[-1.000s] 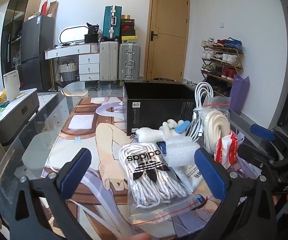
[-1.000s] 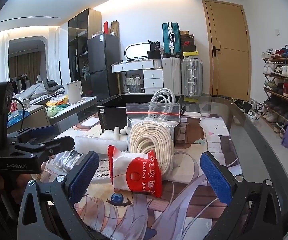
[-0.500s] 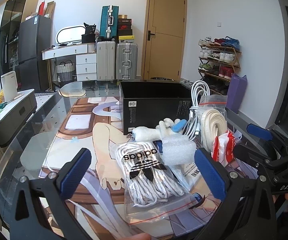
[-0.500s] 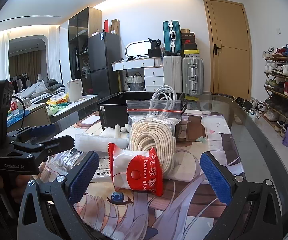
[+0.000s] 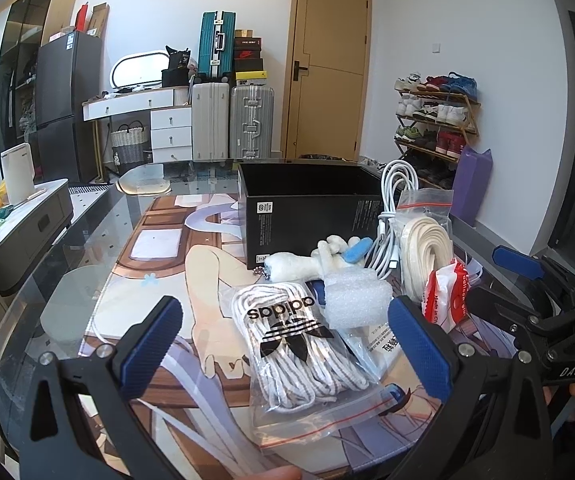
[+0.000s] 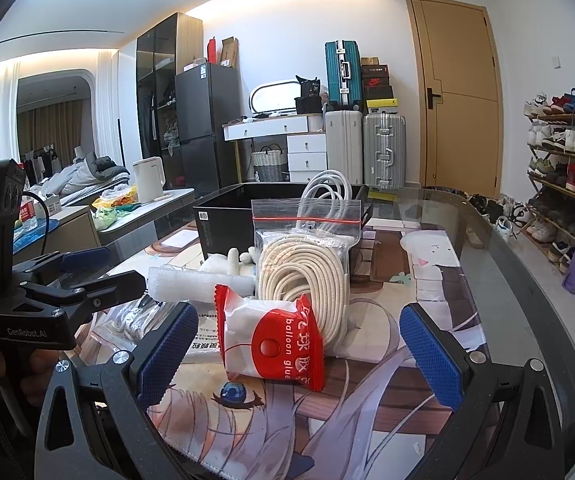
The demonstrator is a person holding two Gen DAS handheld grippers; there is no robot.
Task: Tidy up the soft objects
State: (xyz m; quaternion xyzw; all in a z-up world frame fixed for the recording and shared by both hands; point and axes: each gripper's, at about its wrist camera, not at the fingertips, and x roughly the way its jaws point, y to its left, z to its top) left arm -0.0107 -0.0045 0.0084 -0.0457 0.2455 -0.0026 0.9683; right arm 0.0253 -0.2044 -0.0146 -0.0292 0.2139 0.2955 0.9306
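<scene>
Now both tongs hang wide open above the glass surface [image 5: 67, 264], each gripping nothing. Ahead of the left tongs [image 5: 283, 344] lies a clear zip bag of white laces [image 5: 299, 348] with a black three-stripe logo, flat on the printed mat [image 5: 207, 268]. Just beyond it sits a roll of white foam wrap [image 5: 357, 300], then a white plush toy [image 5: 307, 262] against the open black box [image 5: 307, 208]. The right tongs [image 6: 299, 352] frame a red-and-white balloon glue packet [image 6: 271, 340], which leans against a bagged coil of cream rope [image 6: 307, 276]. White cable [image 6: 327, 188] loops up behind that bag, beside the box.
</scene>
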